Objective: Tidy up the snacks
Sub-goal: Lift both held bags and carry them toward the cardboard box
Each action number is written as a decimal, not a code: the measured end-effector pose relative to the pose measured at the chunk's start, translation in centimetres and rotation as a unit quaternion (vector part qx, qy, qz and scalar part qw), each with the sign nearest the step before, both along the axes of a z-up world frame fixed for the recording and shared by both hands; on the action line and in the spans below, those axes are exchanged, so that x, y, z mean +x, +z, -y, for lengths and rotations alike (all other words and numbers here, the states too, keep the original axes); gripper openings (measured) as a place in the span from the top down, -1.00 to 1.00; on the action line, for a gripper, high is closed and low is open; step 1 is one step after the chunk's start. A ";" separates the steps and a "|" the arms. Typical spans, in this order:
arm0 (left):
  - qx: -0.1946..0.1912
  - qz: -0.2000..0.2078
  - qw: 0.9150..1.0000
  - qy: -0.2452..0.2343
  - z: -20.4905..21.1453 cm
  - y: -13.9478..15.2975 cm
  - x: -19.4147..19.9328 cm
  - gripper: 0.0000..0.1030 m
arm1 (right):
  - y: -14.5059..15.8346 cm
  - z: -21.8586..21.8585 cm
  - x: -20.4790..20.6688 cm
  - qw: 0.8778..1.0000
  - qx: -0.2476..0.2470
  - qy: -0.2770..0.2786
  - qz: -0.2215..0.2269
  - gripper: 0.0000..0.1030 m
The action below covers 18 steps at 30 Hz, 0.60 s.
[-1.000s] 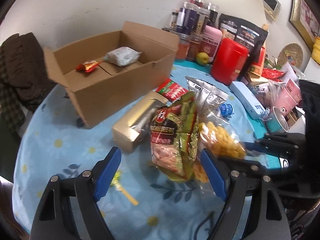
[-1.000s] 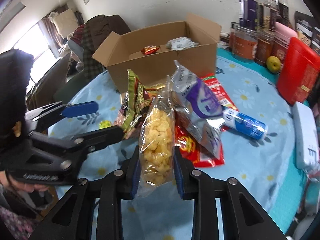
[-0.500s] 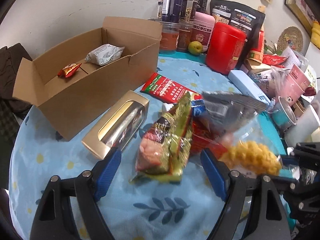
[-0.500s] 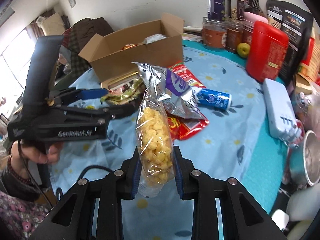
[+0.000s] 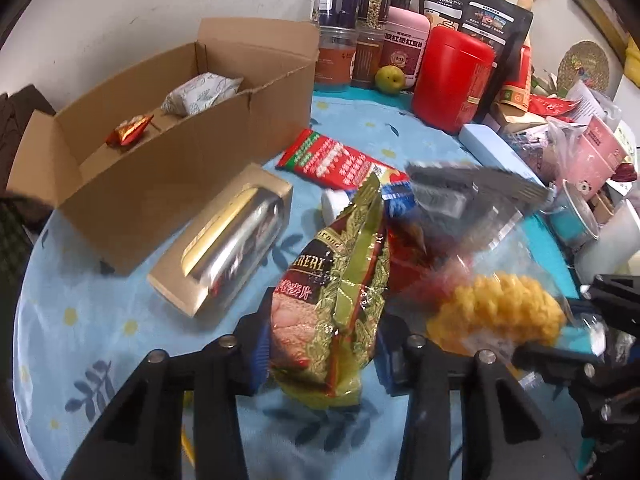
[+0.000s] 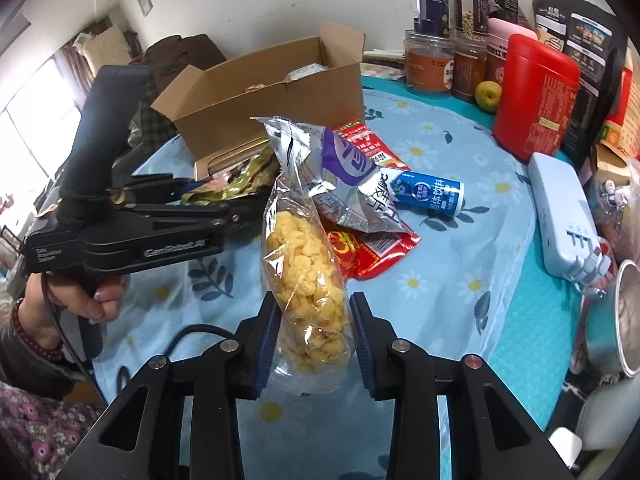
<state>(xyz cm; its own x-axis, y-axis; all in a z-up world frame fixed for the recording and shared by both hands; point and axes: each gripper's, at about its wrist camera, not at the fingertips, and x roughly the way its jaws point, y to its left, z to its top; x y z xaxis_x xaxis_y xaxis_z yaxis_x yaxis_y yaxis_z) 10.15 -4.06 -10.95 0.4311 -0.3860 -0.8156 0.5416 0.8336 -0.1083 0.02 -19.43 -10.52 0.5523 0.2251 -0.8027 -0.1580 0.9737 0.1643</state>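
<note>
My left gripper (image 5: 322, 354) is shut on a green and red snack packet (image 5: 336, 300) and holds it upright over the blue tablecloth. My right gripper (image 6: 314, 334) is shut on a clear bag of yellow puffs (image 6: 306, 276), lifted above the table; the bag also shows in the left wrist view (image 5: 496, 312). An open cardboard box (image 5: 168, 152) stands at the back left with a white packet (image 5: 202, 94) and a small red wrapper (image 5: 128, 130) inside. The left gripper shows in the right wrist view (image 6: 224, 210), left of the puff bag.
A gold box (image 5: 228, 236), a red packet (image 5: 336, 160), a silver-purple bag (image 6: 340, 176), a red foil bag (image 6: 368, 250) and a blue bottle (image 6: 428, 196) lie on the table. Jars (image 5: 348, 28), a red canister (image 5: 450, 80) and a pale blue case (image 6: 560, 208) crowd the back and right.
My left gripper has closed on the green packet and lifted it. My right gripper has stayed shut on the puff bag, raised a little further from the pile.
</note>
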 end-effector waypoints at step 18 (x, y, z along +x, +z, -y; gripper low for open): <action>-0.023 -0.063 0.998 -0.001 -3.4 1.0 -7.5 0.21 | 1.1 -2.5 -3.4 0.999 -0.028 0.030 0.017 0.47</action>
<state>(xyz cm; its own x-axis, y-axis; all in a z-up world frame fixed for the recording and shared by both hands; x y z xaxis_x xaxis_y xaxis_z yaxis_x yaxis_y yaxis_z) 2.61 -0.68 -9.99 0.3257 -0.4260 -0.8441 0.5238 0.8245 -0.2140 -3.43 -16.94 -9.39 0.5670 0.2139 -0.7955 -0.2208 0.9698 0.1034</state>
